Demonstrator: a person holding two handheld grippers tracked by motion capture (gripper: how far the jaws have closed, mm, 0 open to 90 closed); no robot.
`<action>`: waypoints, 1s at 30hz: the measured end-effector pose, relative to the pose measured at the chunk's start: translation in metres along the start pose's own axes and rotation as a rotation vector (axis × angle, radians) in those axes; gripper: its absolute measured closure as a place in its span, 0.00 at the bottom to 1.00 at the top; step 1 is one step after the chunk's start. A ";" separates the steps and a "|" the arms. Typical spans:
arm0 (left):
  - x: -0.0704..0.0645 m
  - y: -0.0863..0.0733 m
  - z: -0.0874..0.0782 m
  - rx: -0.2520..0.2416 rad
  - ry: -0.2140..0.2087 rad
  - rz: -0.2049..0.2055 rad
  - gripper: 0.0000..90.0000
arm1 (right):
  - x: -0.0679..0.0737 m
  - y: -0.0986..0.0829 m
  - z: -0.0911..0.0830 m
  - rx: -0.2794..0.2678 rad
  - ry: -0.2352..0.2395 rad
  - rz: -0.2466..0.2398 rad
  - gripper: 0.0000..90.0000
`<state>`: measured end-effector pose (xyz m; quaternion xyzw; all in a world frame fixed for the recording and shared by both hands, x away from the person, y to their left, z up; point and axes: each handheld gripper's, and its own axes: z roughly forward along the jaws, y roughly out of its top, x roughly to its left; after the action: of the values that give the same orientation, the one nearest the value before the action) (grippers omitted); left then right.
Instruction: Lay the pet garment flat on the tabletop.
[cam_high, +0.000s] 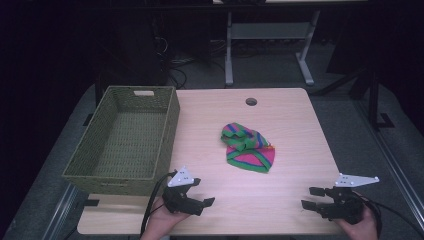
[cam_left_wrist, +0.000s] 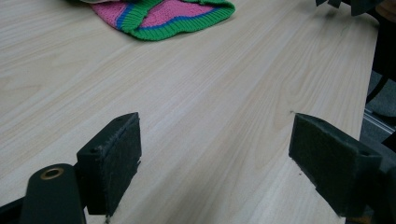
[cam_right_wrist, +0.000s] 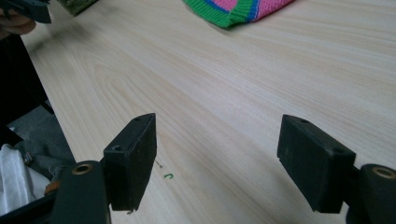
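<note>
Wooden table (cam_high: 210, 125), knit hat (cam_high: 247, 147) well beyond both grippers' spread fingers (cam_left_wrist: 112, 158) — untouched

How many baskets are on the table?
1: the green woven basket sits at the table's left side, left of the striped knit cloth. It looks empty.

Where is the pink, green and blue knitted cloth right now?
In the high view the crumpled pink, green and blue knitted cloth lies near the middle of the light wooden table, right of the green woven basket and apart from it, beyond both open grippers.
</note>
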<state>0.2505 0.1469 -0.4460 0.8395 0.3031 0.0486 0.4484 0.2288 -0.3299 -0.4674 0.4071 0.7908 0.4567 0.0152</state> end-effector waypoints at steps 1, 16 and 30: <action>0.000 0.000 0.001 -0.002 -0.003 0.000 0.19 | 0.000 0.000 0.000 -0.008 0.004 -0.001 0.31; -0.001 -0.002 0.000 0.011 -0.015 0.014 0.19 | 0.002 0.010 0.006 -0.011 0.000 -0.013 0.29; 0.001 -0.002 0.000 0.001 -0.015 -0.005 0.18 | -0.001 0.049 0.022 0.038 0.044 -0.041 0.27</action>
<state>0.2504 0.1488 -0.4478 0.8392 0.3019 0.0409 0.4505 0.2691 -0.3031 -0.4447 0.3812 0.8077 0.4498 -0.0006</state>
